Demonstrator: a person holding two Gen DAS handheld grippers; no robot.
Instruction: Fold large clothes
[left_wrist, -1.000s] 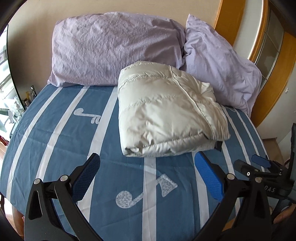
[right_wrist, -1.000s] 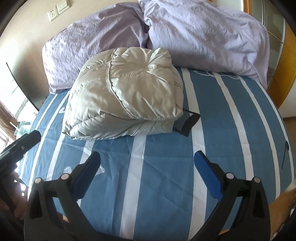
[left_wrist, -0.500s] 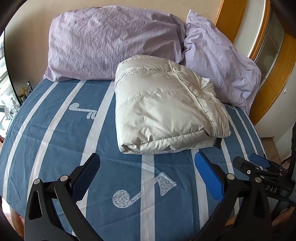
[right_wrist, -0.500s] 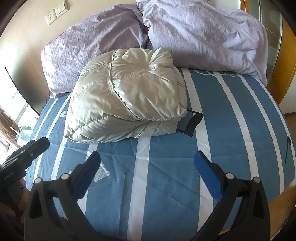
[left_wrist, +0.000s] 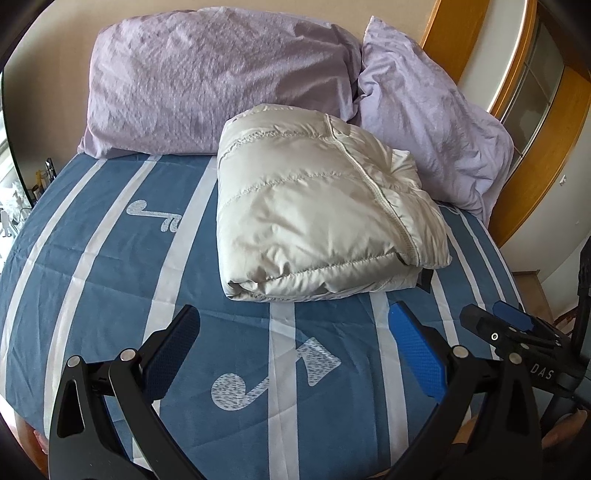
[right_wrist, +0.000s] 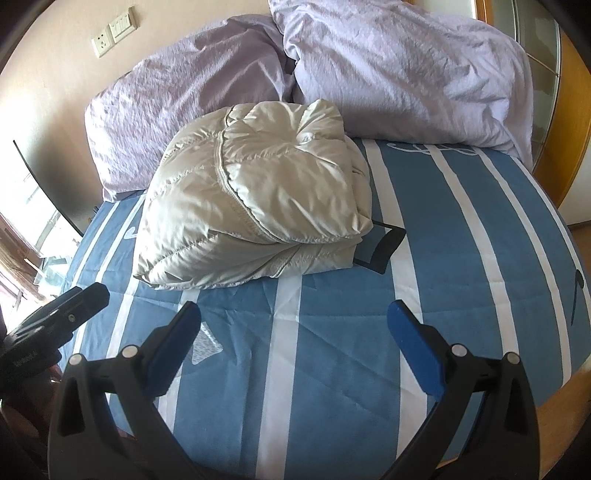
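A cream puffer jacket (left_wrist: 317, 206) lies folded into a thick square bundle on the blue striped bedsheet (left_wrist: 110, 258), just in front of the pillows. It also shows in the right wrist view (right_wrist: 255, 218), with a black strap (right_wrist: 384, 247) poking out at its right. My left gripper (left_wrist: 293, 325) is open and empty, hovering above the sheet short of the jacket's near edge. My right gripper (right_wrist: 293, 325) is open and empty too, a little short of the bundle. The right gripper's tips (left_wrist: 513, 325) show at the left view's right edge.
Two lilac pillows (left_wrist: 221, 81) (left_wrist: 436, 122) lean on the wall behind the jacket. A wooden frame (left_wrist: 546, 155) stands at the right of the bed. A wall socket and switch (right_wrist: 114, 33) are above the pillows. The left gripper (right_wrist: 55, 321) shows at the right view's left edge.
Both grippers have drifted slightly, so the folded jacket sits a little higher and more central in each view. Both stay open and the jacket has not moved.
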